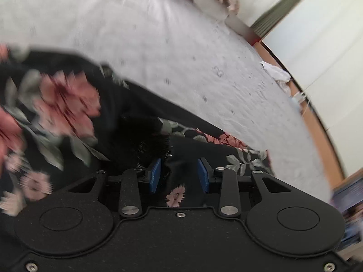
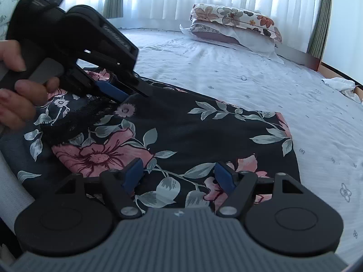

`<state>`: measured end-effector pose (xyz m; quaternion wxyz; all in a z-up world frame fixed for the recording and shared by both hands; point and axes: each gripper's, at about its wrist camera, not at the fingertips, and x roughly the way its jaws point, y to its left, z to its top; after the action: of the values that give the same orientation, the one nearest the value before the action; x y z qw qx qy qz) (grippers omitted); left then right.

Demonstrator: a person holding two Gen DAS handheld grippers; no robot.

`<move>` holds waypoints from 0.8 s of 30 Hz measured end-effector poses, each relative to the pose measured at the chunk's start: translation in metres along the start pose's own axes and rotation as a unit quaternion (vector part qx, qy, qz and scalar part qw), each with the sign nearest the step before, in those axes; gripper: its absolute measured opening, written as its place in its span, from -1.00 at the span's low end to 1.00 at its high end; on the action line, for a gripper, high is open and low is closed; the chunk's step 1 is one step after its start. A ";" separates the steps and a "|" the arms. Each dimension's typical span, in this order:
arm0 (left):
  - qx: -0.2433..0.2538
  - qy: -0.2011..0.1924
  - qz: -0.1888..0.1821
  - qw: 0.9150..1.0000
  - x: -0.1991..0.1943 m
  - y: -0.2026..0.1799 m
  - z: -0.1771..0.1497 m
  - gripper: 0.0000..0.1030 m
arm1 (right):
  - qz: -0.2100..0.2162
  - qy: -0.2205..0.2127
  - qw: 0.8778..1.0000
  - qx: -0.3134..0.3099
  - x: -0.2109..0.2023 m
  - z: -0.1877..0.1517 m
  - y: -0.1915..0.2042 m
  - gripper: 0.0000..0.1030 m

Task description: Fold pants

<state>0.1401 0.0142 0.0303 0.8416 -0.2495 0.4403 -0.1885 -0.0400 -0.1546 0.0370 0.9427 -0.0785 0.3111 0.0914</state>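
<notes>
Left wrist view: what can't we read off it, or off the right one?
- Left wrist: pants motion-blurred; fold edges unreadable.
- Left gripper: fabric between the pads, contact unclear.
- Right wrist: the left gripper's body hides its grip point.
- Right gripper: open; the pants' near edge is hidden under it.

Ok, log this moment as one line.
left gripper: open, over black floral pants | right gripper: open, above pants | surface: white bedsheet

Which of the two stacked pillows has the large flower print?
The top pillow: it shows big orange and brown flowers, while the pillow beneath it is mostly plain white.
</notes>
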 end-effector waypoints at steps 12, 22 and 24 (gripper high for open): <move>0.199 0.000 -0.127 0.972 -0.026 -0.048 -0.028 -0.30 | 0.015 -0.007 0.999 0.028 0.005 -0.006 -0.012 0.67; 0.201 -0.061 0.080 0.974 0.011 -0.028 -0.009 -0.15 | 0.016 -0.012 0.999 0.026 0.004 -0.008 -0.012 0.68; 0.227 -0.067 0.168 0.957 0.023 -0.031 -0.010 -0.20 | 0.016 -0.012 0.999 0.026 0.004 -0.008 -0.012 0.68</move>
<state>0.1414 -0.0259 0.0292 0.9232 0.0138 0.3639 -0.1228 -0.0389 -0.1678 0.0294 0.9466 -0.0480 0.3029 0.0995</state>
